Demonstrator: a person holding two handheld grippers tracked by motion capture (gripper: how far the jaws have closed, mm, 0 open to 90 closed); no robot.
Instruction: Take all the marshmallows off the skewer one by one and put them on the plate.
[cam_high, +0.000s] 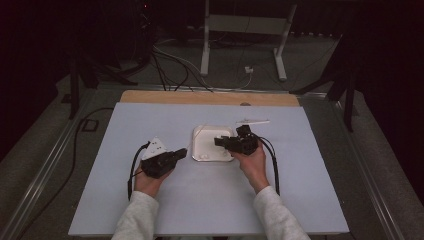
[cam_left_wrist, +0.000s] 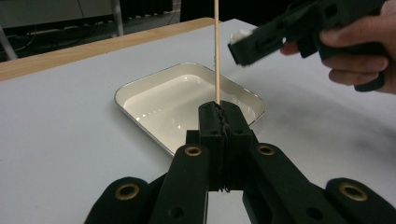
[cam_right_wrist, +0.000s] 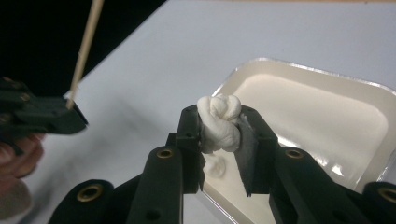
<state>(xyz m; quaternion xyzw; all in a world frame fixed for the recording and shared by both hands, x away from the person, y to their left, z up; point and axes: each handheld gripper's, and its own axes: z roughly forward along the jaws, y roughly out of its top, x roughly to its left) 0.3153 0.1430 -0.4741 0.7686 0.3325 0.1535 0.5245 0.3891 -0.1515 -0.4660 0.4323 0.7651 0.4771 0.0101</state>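
My left gripper (cam_left_wrist: 223, 112) is shut on a thin wooden skewer (cam_left_wrist: 216, 46) that rises straight up from its jaws. It hovers at the near left edge of a shallow white tray (cam_left_wrist: 140, 121). My right gripper (cam_right_wrist: 219, 126) is shut on a soft white lump (cam_right_wrist: 218, 122), held in the air over the tray's (cam_right_wrist: 303, 70) corner. In the high view the left gripper (cam_high: 182, 152) is left of the tray (cam_high: 196, 135) and the right gripper (cam_high: 218, 141) is over its right side. Both jaw tips point toward each other. The skewer (cam_right_wrist: 86, 42) also shows beyond the lump.
A small white bit (cam_right_wrist: 215, 168) lies in the tray under the right gripper. A thin white stick (cam_high: 252, 121) rests on the pale blue mat (cam_high: 210, 200) behind the tray. A wooden table edge (cam_high: 210, 97) runs along the back. Cables and stand legs are on the floor beyond.
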